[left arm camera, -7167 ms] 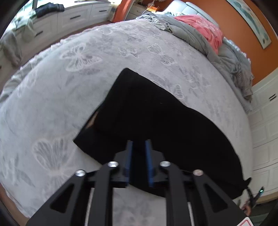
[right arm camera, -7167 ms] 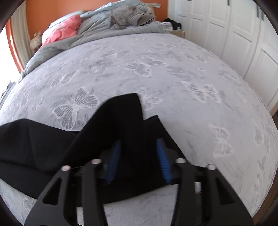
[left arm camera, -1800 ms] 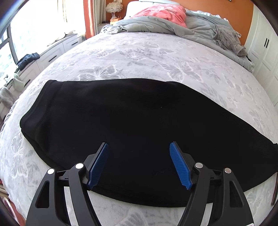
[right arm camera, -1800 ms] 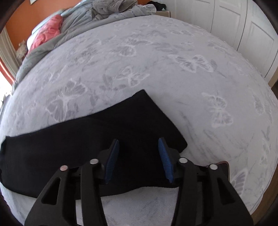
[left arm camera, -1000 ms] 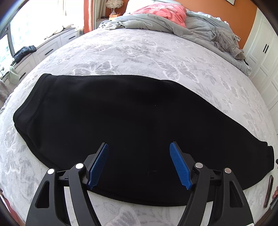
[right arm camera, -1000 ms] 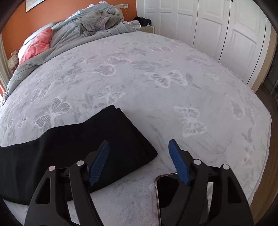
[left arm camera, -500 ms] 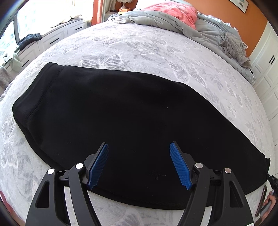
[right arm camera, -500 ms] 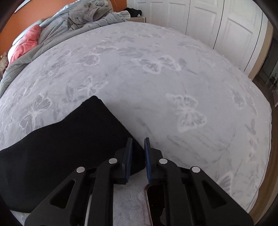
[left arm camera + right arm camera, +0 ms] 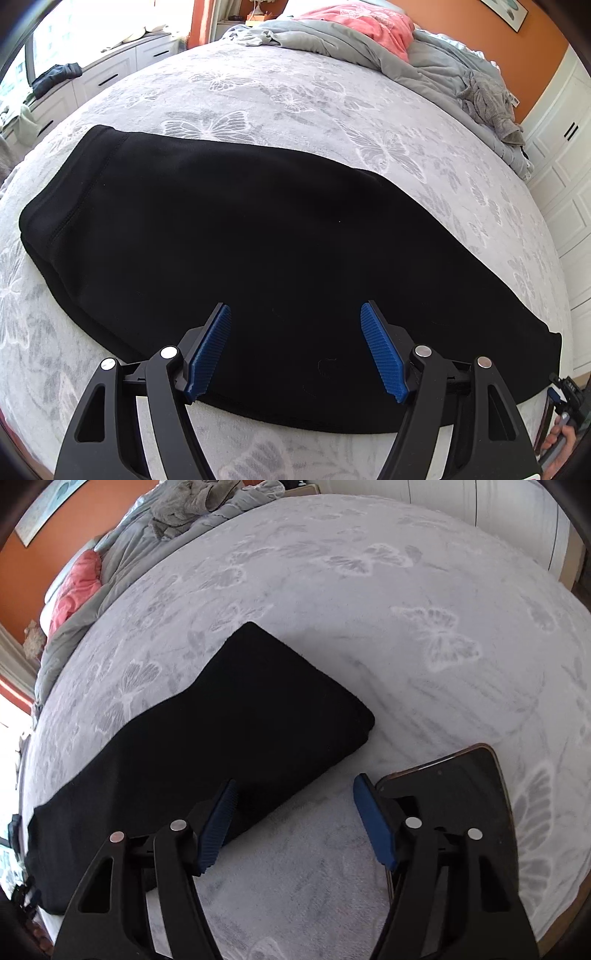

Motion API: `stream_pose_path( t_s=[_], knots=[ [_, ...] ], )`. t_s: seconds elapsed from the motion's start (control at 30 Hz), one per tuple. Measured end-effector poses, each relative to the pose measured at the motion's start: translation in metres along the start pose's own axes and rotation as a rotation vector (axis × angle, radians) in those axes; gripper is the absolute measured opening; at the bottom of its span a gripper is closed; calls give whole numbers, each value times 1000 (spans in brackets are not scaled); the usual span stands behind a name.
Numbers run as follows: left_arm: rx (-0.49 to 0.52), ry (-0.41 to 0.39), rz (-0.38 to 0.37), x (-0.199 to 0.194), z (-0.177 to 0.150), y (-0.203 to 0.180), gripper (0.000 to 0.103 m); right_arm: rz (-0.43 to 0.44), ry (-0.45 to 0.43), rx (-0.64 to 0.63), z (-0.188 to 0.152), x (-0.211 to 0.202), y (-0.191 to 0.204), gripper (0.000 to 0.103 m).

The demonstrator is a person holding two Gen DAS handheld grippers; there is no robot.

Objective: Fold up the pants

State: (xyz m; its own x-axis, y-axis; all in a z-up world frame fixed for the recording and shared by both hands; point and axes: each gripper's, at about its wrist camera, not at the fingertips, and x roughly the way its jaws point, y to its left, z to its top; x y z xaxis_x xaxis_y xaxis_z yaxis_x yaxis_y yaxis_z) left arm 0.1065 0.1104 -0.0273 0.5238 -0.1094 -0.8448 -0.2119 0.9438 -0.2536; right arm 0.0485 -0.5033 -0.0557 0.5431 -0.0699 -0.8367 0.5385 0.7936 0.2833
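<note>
Black pants (image 9: 240,240) lie flat on the bed (image 9: 314,92), folded lengthwise into one long strip running L to R across the near part of the butterfly-print cover. Waistband end w/ stitching sits at the far L in the left wrist view; leg cuff end (image 9: 295,701) shows in the right wrist view.

Left gripper (image 9: 295,343) hangs over the near edge of the pants, mid-length, jaws spread wide, blue pads (image 9: 208,350) holding nothing. Right gripper (image 9: 293,823) is near the cuff end, jaws also spread wide & empty; its L pad overlaps the near edge of the cuff, R pad sits over bare cover. Can't tell if either touches the fabric.

A dark phone (image 9: 461,782) lies on the cover just beside the cuff end, under the R finger. Grey duvet (image 9: 424,55) & pink pillow (image 9: 362,22) are bunched at the head of the bed, well apart from the pants
</note>
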Motion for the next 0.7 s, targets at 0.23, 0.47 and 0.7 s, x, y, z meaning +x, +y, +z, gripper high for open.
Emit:
stream_pose_path(
  t_s=[0.23,0.47,0.7],
  knots=[
    [-35,3,-18,-8,2,17,70,-34,-52,47,10,12,4,49],
    [-64,-17,-10,-24,4,42,70,43,-122,94,22,-6,17,12],
    [-102,-24,-21,-39,1,63,70,307,-271,-35,13,-84,110,11]
  ],
)
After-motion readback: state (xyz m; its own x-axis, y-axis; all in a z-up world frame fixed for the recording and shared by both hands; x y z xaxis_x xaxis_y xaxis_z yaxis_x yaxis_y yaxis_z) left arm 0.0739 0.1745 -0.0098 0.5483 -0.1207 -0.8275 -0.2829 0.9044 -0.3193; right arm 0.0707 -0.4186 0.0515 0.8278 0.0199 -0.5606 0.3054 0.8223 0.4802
